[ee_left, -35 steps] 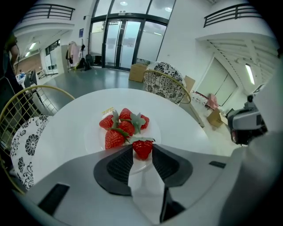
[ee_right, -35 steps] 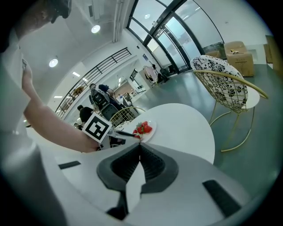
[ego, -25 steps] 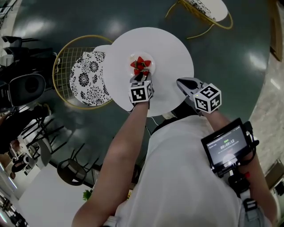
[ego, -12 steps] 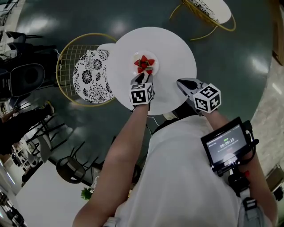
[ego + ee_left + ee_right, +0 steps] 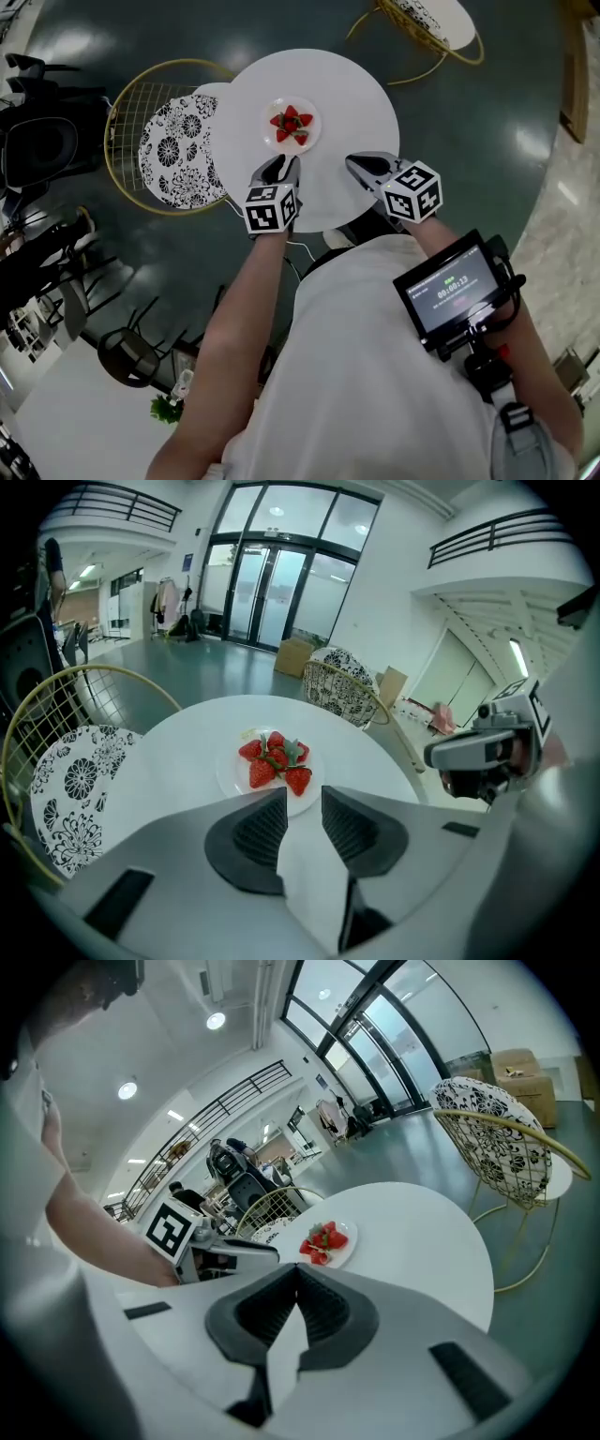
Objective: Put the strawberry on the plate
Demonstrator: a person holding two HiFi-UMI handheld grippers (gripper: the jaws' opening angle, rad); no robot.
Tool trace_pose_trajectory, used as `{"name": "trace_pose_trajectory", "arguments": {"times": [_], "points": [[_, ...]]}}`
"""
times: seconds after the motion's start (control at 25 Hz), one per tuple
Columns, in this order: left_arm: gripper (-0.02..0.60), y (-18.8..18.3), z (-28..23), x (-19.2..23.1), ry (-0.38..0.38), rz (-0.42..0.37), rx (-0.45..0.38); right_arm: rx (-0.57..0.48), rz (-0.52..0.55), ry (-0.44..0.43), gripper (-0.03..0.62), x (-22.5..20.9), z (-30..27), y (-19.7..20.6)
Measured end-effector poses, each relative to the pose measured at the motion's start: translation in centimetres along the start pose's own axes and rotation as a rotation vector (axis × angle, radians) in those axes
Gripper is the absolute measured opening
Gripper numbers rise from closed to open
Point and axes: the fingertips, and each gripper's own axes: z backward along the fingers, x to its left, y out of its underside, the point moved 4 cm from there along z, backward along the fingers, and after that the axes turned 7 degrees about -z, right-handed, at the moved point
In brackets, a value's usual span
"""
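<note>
Several red strawberries (image 5: 291, 124) lie in a heap on a small white plate (image 5: 309, 138) near the middle of the round white table (image 5: 356, 103). My left gripper (image 5: 281, 166) hovers just short of the plate, open with a narrow gap and nothing between its jaws. The left gripper view shows the strawberries (image 5: 274, 759) on the plate (image 5: 232, 772) just beyond the left gripper (image 5: 305, 803). My right gripper (image 5: 352, 161) hangs over the table's near right part, shut and empty. From the right gripper (image 5: 296, 1275) the strawberries (image 5: 323, 1238) lie further off.
A yellow wire chair (image 5: 127, 122) with a black-and-white flowered cushion (image 5: 173, 155) stands against the table's left side. A second such chair (image 5: 427, 23) is at the far right. A screen device (image 5: 450, 291) rides on the right forearm. Dark chairs (image 5: 42, 141) crowd the left.
The left gripper has drawn back a little from the plate's near rim towards the person. The strawberries stay on the plate. The right gripper remains shut.
</note>
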Motion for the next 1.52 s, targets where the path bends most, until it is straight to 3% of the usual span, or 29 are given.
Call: {"name": "trace_pose_trajectory", "arguments": {"times": [0.24, 0.48, 0.88, 1.52], "points": [[0.115, 0.5, 2.3, -0.9, -0.003, -0.003, -0.058, -0.015, 0.024, -0.020, 0.006, 0.4, 0.1, -0.4], [0.009, 0.6, 5.2, -1.0, -0.032, -0.004, -0.138, -0.023, 0.079, -0.035, 0.006, 1.1, 0.0, -0.8], [0.006, 2.5, 10.2, -0.9, -0.060, 0.018, -0.263, -0.084, 0.142, -0.070, 0.006, 3.5, 1.1, -0.8], [0.006, 7.6, 16.0, -3.0, -0.062, 0.020, -0.350, -0.153, 0.219, -0.064, 0.006, 8.9, 4.7, 3.9]]}}
